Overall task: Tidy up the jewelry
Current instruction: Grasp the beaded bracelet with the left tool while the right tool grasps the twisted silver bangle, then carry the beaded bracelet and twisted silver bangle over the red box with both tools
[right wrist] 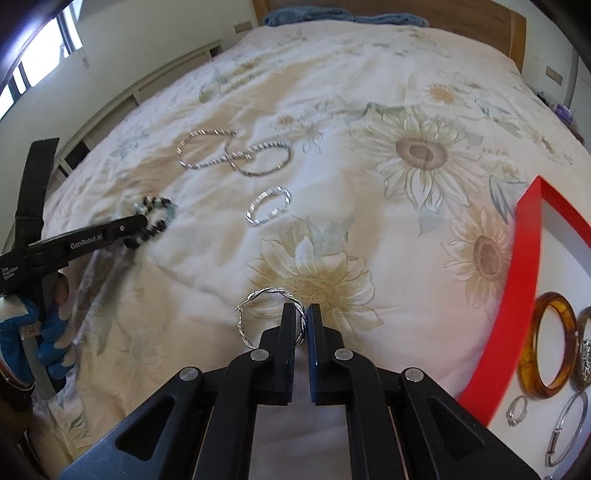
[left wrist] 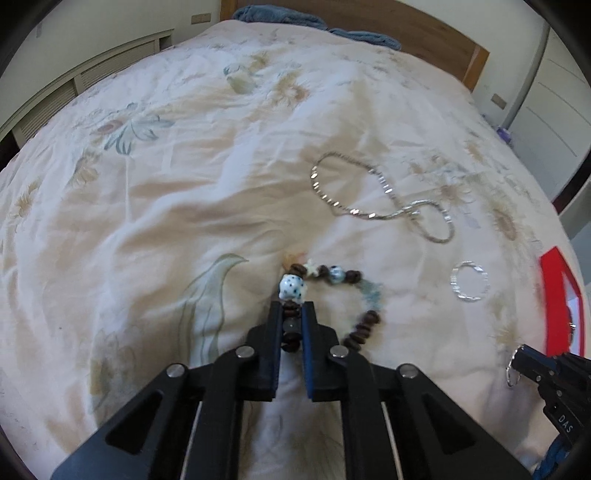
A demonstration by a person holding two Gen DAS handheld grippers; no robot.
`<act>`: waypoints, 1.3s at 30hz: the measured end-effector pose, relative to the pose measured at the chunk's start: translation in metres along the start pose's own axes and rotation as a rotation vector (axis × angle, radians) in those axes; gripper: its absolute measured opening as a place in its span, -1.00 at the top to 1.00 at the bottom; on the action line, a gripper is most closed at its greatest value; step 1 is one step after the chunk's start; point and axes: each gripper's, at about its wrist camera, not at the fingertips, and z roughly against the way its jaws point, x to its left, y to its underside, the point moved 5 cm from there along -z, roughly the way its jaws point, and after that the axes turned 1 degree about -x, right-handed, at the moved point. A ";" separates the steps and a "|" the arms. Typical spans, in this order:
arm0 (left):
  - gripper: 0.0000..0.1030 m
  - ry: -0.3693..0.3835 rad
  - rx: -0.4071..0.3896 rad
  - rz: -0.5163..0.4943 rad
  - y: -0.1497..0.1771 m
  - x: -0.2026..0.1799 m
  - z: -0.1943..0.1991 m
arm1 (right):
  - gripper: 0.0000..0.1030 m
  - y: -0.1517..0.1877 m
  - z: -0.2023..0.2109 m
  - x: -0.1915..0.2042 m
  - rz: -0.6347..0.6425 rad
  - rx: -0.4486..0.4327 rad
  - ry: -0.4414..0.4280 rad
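Left hand-held gripper [left wrist: 292,308] is clamped on the beaded bracelet [left wrist: 334,291], right hand-held gripper [right wrist: 301,314] on a twisted silver hoop [right wrist: 271,314]. I worry the thin hoop slips sideways out of the pads before reaching the red tray [right wrist: 524,280] to its right.

- A home bedroom: a wide bed [right wrist: 332,110] fills both views, spread with a cream quilt printed with sunflowers.
- A wooden headboard [right wrist: 461,18] runs along the bed's far edge, with blue towels [right wrist: 306,16] bunched against it.
- Pale walls with socket plates [left wrist: 498,100], a window [right wrist: 26,66], and white wardrobe doors [left wrist: 546,110].
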 end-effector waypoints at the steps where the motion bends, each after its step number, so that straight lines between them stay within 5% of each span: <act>1: 0.83 0.003 -0.011 -0.005 -0.002 -0.001 0.007 | 0.88 0.000 0.006 0.002 0.000 -0.014 -0.002; 11: 0.83 0.025 -0.102 -0.030 -0.005 -0.006 0.089 | 0.88 0.004 0.086 0.026 -0.003 -0.120 0.003; 20: 0.83 0.084 -0.172 -0.080 0.007 -0.035 0.165 | 0.88 0.040 0.164 0.032 -0.029 -0.193 0.027; 30: 0.83 0.224 -0.167 -0.196 0.025 -0.138 0.195 | 0.88 0.085 0.224 -0.043 -0.141 -0.246 0.125; 39: 0.83 0.370 -0.095 -0.332 0.041 -0.271 0.164 | 0.88 0.104 0.232 -0.136 -0.241 -0.241 0.215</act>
